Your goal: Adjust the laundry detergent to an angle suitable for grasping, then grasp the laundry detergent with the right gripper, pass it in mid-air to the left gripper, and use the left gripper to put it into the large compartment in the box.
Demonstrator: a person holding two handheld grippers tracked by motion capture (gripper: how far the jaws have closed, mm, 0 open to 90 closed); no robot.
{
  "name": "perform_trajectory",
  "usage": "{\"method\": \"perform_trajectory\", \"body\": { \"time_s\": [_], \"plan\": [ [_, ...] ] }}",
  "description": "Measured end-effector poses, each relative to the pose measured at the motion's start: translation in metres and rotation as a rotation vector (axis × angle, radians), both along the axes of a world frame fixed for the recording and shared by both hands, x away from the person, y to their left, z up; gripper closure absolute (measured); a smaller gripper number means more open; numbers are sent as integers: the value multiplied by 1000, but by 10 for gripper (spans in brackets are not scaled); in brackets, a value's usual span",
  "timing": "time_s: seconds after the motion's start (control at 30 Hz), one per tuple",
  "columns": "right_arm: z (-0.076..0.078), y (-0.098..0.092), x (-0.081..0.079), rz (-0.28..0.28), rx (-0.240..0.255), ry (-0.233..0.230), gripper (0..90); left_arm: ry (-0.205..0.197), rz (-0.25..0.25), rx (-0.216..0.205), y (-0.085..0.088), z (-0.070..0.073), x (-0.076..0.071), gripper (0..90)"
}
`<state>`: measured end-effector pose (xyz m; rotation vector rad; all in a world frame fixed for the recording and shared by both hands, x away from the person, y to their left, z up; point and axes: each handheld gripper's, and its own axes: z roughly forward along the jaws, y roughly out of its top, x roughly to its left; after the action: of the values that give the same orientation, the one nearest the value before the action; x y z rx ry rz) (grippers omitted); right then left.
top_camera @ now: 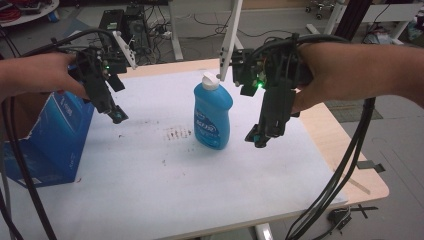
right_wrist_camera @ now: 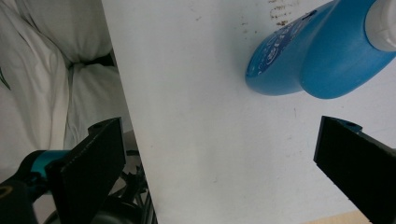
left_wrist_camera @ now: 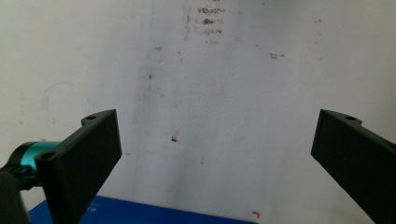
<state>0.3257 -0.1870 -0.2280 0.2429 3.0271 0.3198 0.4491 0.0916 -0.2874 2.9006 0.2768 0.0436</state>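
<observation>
A blue plastic bottle (top_camera: 213, 116) with a white flip cap stands upright near the middle of the white table top (top_camera: 165, 175). My right gripper (top_camera: 260, 136) hangs just to the bottle's right, held above the table, jaws wide apart and empty. In the right gripper view the bottle (right_wrist_camera: 317, 51) sits at the upper right, beyond the jaws. My left gripper (top_camera: 117, 116) hovers over the table's left part, open, with nothing between its fingers (left_wrist_camera: 84, 158).
A blue cardboard box (top_camera: 47, 142) stands at the table's left edge, under my left forearm; its top edge (left_wrist_camera: 140, 215) shows below the left jaws. Brown stains (top_camera: 177, 133) mark the table left of the bottle. Cables hang off the right side. White cloth (right_wrist_camera: 46, 70) lies past the table edge.
</observation>
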Motion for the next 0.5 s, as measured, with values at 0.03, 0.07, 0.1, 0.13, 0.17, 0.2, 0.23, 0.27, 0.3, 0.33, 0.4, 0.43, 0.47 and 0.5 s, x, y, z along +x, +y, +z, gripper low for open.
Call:
{"method": "perform_trajectory", "body": {
  "time_s": [0.03,0.07,0.1,0.13,0.17,0.2,0.23,0.27,0.3,0.33,0.4,0.43,0.47,0.5],
  "plan": [
    [0,-1,0,-1,1,2,17,-3,-1,-1,0,0,0,17],
    [-1,-1,0,1,-2,3,17,-2,0,-2,-1,0,0,17],
    [-1,-2,0,-2,1,1,17,-2,3,-3,-1,0,0,17],
    [-1,-2,0,-8,2,1,18,0,2,-1,-1,0,0,17],
    [-1,-3,1,-8,4,-3,17,1,1,0,-1,0,0,17],
    [-1,-3,1,-12,6,-3,17,-1,-1,1,-1,0,0,17],
    [-1,-3,2,-8,11,-4,17,-1,-2,1,-1,0,-1,17],
    [-1,-3,1,-10,10,-3,17,1,0,1,-1,0,-1,17],
    [-1,-3,1,-12,7,-5,17,-3,-2,1,-1,1,-1,17],
    [-2,-4,1,-9,7,-6,17,-4,0,-1,0,1,-1,16],
    [-2,-4,2,-15,10,-6,17,-4,3,-1,0,1,-1,17],
    [-2,-5,2,-20,15,-11,17,-6,3,-2,1,1,-2,16],
    [-2,-5,2,-20,15,-11,17,-6,3,-2,1,1,-2,17],
    [-2,-6,2,-27,15,-11,17,-4,0,0,1,1,-2,17]
  ]
}}
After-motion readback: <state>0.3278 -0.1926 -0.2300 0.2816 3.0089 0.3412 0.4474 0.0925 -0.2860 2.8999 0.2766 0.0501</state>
